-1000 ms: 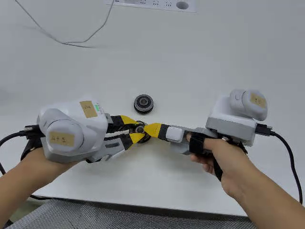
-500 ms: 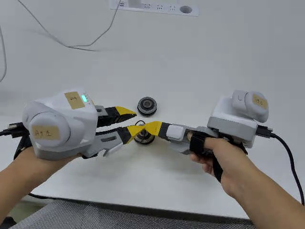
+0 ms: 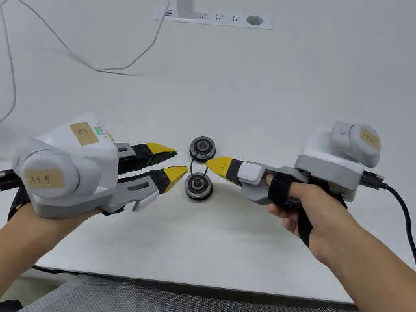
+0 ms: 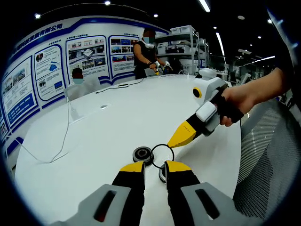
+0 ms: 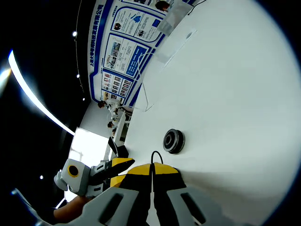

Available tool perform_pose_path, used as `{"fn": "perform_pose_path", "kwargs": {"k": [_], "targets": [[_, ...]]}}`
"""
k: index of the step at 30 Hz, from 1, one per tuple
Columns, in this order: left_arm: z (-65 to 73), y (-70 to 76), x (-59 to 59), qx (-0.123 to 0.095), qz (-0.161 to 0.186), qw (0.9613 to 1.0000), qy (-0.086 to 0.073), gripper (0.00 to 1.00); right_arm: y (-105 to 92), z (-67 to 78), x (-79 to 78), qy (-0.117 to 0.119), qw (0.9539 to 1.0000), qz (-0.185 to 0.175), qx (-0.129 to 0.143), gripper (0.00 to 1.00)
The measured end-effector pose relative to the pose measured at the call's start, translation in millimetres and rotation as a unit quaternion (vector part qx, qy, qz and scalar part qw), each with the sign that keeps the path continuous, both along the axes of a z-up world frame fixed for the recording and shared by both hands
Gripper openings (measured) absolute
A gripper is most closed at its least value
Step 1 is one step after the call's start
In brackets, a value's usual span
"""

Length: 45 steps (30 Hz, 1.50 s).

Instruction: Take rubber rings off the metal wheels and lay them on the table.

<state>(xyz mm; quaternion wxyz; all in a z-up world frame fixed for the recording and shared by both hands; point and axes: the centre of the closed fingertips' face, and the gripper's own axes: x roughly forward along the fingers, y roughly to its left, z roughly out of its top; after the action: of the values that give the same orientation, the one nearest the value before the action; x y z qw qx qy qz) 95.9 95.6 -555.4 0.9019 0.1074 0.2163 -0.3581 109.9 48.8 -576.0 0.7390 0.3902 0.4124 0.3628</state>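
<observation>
Between the two wheels near the front of the table [image 3: 292, 84], a thin black rubber ring [image 3: 193, 168] stands out as a fine round loop from the tips of the right gripper [image 3: 218, 164]. That gripper's yellow jaws are pressed together on one edge of the ring. In the right gripper view the ring is a dark line in the seam between the jaws, with a short arc above them. Whether the loop brushes either wheel cannot be made out. The near wheel [image 3: 198, 186] and the far wheel [image 3: 203, 148] are small, round and dark, with a paler metal hub, and both lie flat on the smooth white top. In the left gripper view the near wheel is half hidden behind one jaw. The left gripper [image 3: 170, 162] points at the wheels from the other side, its black, yellow-tipped jaws parted and holding nothing. A hand [image 3: 312, 211] wraps the right gripper's grey handle. At the far edge lie a white power strip [image 3: 214, 18], cut off by the frame, and a thin grey cable [image 3: 97, 62].
</observation>
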Motion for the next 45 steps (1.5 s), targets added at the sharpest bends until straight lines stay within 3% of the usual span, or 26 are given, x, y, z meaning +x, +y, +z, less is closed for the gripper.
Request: {"fn": "perform_pose_path", "kwargs": {"k": [10, 16, 21, 23, 32, 34, 38, 45], "targets": [[5.1, -3.9, 0.7, -0.005, 0.002, 1.0, -0.004, 0.19, -36.2, -20.7, 10.9, 0.017, 0.9976, -0.058, -0.035, 0.01], [5.5, -7.1, 0.6, -0.007, 0.0, 1.0, -0.005, 0.18, -54.3, -30.8, 10.3, 0.019, 0.9938, -0.081, -0.074, 0.01], [6.6, -8.7, 0.0, -0.009, 0.001, 0.9999, -0.005, 0.18, -65.7, -37.0, 7.8, 0.012, 0.9903, -0.084, -0.11, 0.01], [6.7, -8.6, -0.4, -0.009, 0.001, 0.9999, -0.005, 0.18, -71.6, -40.5, 5.6, 0.003, 0.9874, -0.079, -0.137, 0.01], [5.4, -9.5, -3.1, -0.005, -0.001, 1.0, -0.004, 0.18, -81.6, -43.6, 2.8, -0.022, 0.9808, -0.07, -0.181, 0.02], [5.3, -10.1, -3.8, -0.006, -0.002, 1.0, -0.003, 0.18, -82.4, -43.1, 3.4, -0.043, 0.9781, -0.062, -0.194, 0.06], [7.3, -11.1, -4.1, -0.006, -0.003, 1.0, -0.004, 0.18, -82.3, -39.3, 2.7, -0.052, 0.9765, -0.062, -0.2, 0.1], [3.8, -11.6, -3.6, -0.001, -0.008, 1.0, 0.0, 0.18, -78.7, -25.4, 6.4, -0.073, 0.9791, -0.063, -0.179, 0.11]]}}
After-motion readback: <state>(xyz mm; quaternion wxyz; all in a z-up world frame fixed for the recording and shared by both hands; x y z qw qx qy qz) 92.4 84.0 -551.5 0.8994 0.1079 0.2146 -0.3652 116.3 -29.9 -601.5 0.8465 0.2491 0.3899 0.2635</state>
